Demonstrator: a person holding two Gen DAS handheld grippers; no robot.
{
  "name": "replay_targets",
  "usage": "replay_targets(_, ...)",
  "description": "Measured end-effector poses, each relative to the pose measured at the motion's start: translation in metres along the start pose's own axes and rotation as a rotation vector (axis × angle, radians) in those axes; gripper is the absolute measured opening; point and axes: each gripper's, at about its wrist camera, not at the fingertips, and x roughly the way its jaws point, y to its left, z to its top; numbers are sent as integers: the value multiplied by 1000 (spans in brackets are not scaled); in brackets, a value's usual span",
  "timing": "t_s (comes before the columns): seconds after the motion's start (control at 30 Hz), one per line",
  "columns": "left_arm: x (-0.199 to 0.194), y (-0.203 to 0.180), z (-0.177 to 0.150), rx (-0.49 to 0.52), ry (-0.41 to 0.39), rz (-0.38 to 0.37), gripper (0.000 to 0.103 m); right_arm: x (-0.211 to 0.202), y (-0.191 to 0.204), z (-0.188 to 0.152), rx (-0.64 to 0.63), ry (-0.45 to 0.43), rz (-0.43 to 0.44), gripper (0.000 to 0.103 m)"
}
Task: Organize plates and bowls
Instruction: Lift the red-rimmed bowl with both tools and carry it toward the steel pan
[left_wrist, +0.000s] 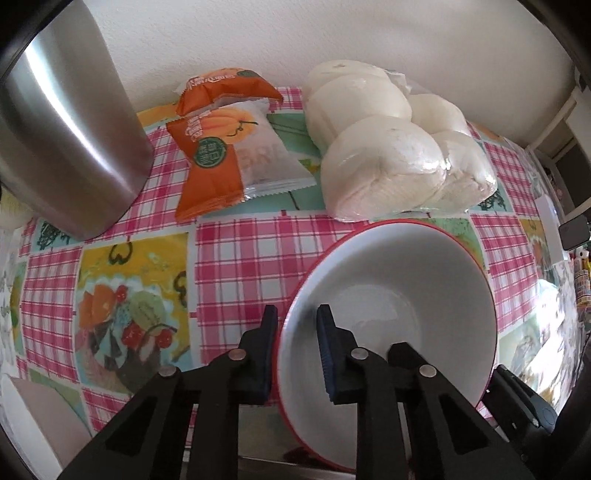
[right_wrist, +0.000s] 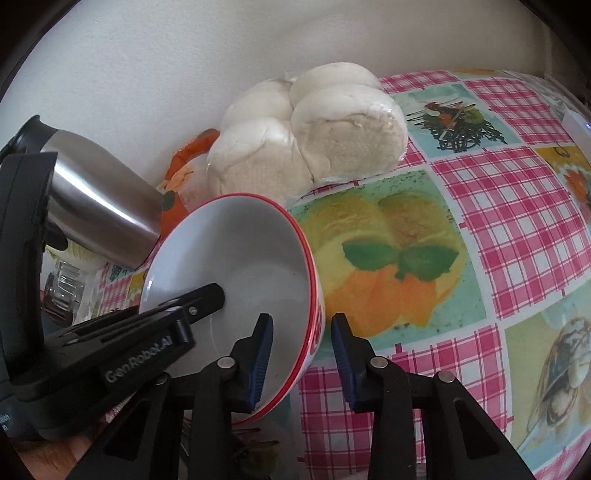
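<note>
On the checked desk (left_wrist: 236, 258), at about five o'clock in the left view, the red-rimmed bowl (left_wrist: 399, 295) stands tilted. Left gripper (left_wrist: 297, 354) has its fingers narrow, holding the bowl's near wall. Right gripper (right_wrist: 303, 354) straddles the opposite wall, but I cannot tell if it presses. I judge this as the grasping step; next comes a steady lift. Bowl's underside is hidden, and no plates show.

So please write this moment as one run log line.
bowl: tilted, over table | left gripper: shut on bowl rim | right gripper: astride opposite rim, contact unclear | buns: behind bowl
</note>
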Motion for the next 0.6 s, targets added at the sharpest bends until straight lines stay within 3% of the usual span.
replay_targets(0.6, -18, -1, -9, 14, -95, -46, 17, 1, 1, 2, -4, -16, 4, 28)
